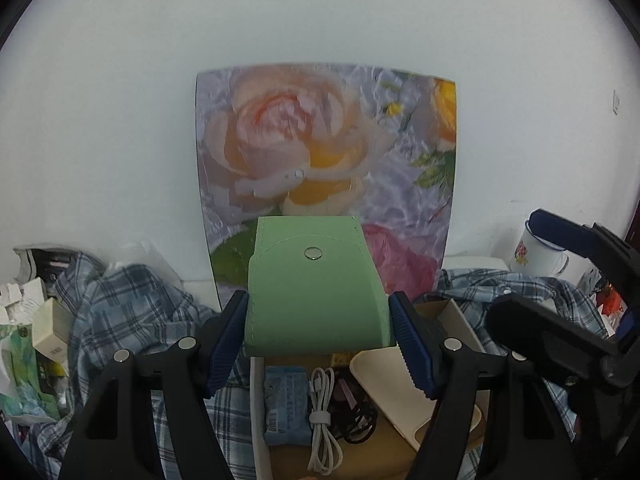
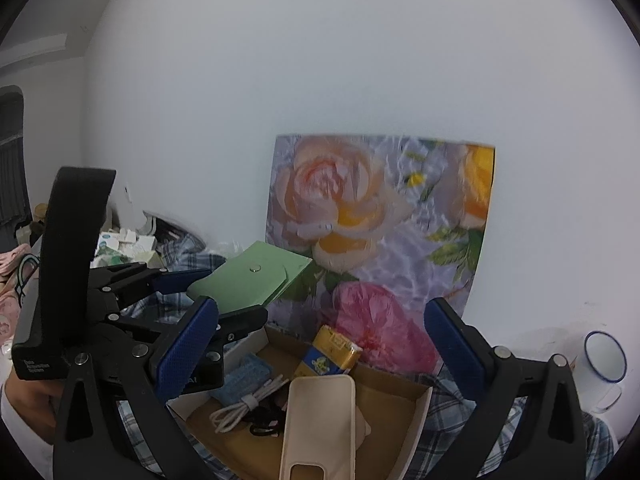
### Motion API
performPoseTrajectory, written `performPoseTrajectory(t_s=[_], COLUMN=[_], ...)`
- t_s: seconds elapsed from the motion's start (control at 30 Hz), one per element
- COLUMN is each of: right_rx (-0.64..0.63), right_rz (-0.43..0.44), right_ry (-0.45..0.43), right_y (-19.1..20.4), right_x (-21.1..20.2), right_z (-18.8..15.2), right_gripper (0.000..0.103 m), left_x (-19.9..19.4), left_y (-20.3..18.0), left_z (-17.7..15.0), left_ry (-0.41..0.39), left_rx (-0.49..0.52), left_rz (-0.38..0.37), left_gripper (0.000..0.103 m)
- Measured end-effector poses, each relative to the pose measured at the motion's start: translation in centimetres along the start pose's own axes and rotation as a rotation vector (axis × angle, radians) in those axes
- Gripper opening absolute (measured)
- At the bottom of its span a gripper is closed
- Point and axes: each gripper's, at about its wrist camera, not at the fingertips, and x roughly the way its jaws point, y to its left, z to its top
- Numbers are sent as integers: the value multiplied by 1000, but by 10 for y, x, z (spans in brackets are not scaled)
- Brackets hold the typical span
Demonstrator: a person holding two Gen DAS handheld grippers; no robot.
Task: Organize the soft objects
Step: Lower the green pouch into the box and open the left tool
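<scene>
My left gripper [image 1: 318, 320] is shut on a soft green pouch [image 1: 316, 288] with a metal snap and holds it above an open cardboard box [image 2: 416, 408]. The pouch [image 2: 250, 280] and the left gripper [image 2: 200, 288] also show in the right wrist view. The box holds a cream phone case [image 2: 320, 424], a coiled white cable [image 2: 248, 404], a blue packet [image 2: 248, 376], a yellow and blue packet [image 2: 328, 354] and something black. My right gripper [image 2: 320, 344] is open and empty over the box; it also shows in the left wrist view [image 1: 560, 280].
A flowered board [image 1: 328, 168] leans on the white wall behind the box. A blue plaid shirt [image 1: 128, 320] lies crumpled around the box. Small boxes and packets [image 1: 36, 320] are piled at the left. A white enamel mug [image 2: 604, 364] stands at the right.
</scene>
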Motion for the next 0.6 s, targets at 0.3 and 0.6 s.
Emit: performPoseTrajectory(t_s=[0.3,0.6], right_rx=[51,52], right_rz=[13,1], right_ry=[84,141], right_y=[-15,-14], right_x=[32,46], right_z=[-24,-34], right_gripper=[103,103], left_x=[32,50], left_y=[4,8], left_z=[-15,-25], left_ry=[70,112], left_rx=[-9,-21], left_rz=[-3,1], left_gripper=[72,73])
